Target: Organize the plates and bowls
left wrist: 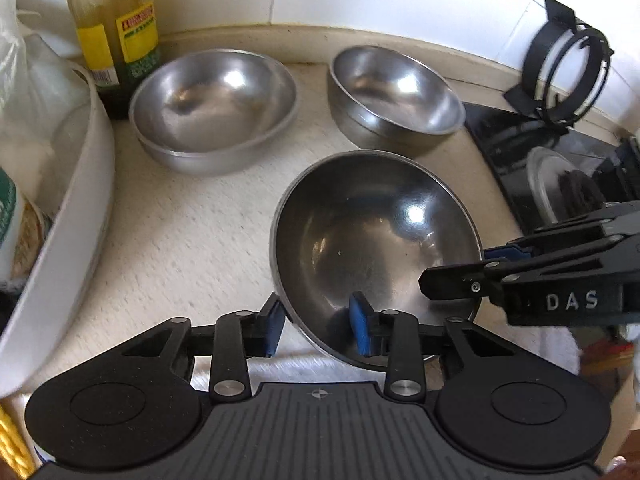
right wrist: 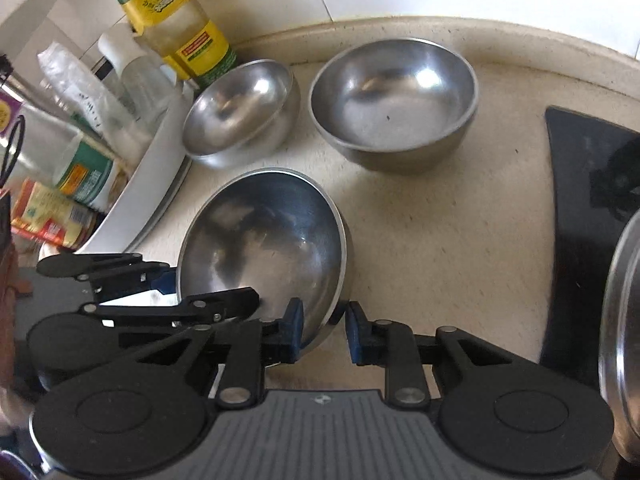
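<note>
Where the speckled cream worktop [left wrist: 192, 248] meets the white tiled wall, the left view shows two steel bowl stacks behind a tilted steel bowl [left wrist: 372, 248]; bare worktop lies left of it. Left tongs [left wrist: 318, 326] straddle its rim, apart. In the right view, right tongs [right wrist: 322, 334] straddle its near rim, apart; the black hob [right wrist: 580, 220] lies right.

Left gripper [left wrist: 318, 330]: matte black linkage arms w/ silver pivot pins, blue finger pads [left wrist: 362, 330], ribbed grey base behind. Right gripper [right wrist: 322, 330]: same build; white "DAS" lettering on its side.
</note>
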